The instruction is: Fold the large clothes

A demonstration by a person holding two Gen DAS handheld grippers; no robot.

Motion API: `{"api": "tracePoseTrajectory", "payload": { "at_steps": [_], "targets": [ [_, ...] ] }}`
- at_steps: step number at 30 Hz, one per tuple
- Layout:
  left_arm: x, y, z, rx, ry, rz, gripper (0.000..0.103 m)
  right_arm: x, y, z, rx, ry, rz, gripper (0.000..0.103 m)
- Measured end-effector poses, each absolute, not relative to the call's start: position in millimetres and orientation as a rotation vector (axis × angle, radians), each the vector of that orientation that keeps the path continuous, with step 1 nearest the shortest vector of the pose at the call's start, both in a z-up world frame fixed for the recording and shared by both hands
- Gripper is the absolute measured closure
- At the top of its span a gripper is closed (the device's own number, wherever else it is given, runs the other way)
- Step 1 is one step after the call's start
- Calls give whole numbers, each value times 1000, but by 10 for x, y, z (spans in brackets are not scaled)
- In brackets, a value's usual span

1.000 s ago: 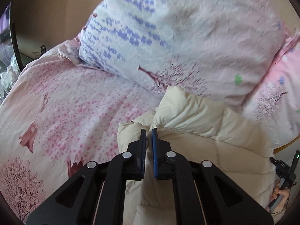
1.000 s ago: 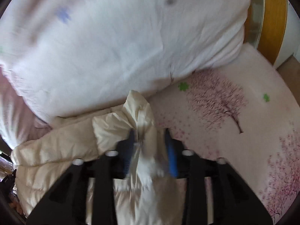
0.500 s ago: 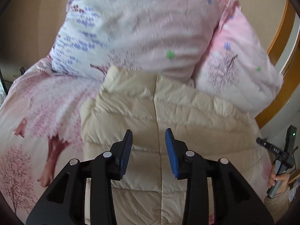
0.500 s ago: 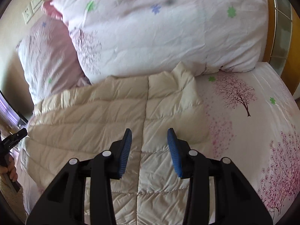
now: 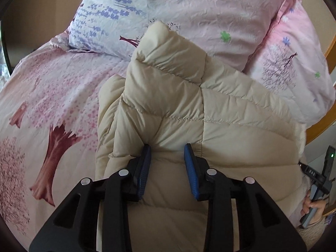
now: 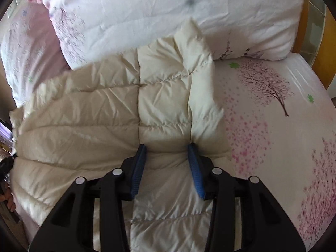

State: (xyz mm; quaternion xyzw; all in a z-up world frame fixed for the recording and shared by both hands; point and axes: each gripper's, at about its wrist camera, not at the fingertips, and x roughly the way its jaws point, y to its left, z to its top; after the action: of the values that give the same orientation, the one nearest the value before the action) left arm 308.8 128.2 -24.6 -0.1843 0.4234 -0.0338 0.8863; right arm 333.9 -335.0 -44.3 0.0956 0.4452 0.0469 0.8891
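Observation:
A cream quilted down jacket [image 5: 189,109] lies folded on the bed, one corner poking up against the pillows. It also shows in the right wrist view [image 6: 117,109]. My left gripper [image 5: 168,149] is open, its blue pads resting on the jacket's surface with fabric bulging between them. My right gripper [image 6: 167,147] is open too, low over the jacket near its right edge, with nothing clamped. The other hand-held gripper [image 5: 317,180] shows at the right edge of the left wrist view.
Large floral pillows [image 5: 189,12] [image 6: 168,10] lie just behind the jacket. The pink tree-print bedsheet [image 5: 52,96] [image 6: 273,126] spreads to both sides. A wooden bed frame [image 6: 302,25] runs along the far right.
Both grippers let go of the jacket's corners, opened, pulled back, and have now come down onto the folded jacket. The jacket now lies flat against the pillows.

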Motion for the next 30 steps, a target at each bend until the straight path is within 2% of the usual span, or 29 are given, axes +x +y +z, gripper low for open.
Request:
{"api": "tracePoseTrajectory", "payload": {
  "at_steps": [6,12,20,22,24,26,27,30],
  "targets": [
    [2922,1333,-226,-390,870,-92,66,2955,-3432,-329,220,879,155,61],
    [2987,1338,-300,-427,894,-87,67,3140,-3494,-637,288,960,109,62],
    [2987,1396,-235,-459,899,-106,64,2999,-3533,-591,339,957,85,61],
    [2864,1480,-172,-486,881,-125,59,2884,-3619,-517,398,940,95,58],
    [2721,1599,-95,-503,861,-127,52,2734,-3765,-455,463,917,97,47],
    [2582,1730,-33,-521,849,-121,45,2590,-3914,-427,532,906,105,41],
    [2535,1786,-23,-528,854,-113,44,2521,-3997,-430,570,908,107,35],
    [2347,1943,-86,-587,877,-120,43,2404,-4225,-502,697,943,131,34]
  ]
}}
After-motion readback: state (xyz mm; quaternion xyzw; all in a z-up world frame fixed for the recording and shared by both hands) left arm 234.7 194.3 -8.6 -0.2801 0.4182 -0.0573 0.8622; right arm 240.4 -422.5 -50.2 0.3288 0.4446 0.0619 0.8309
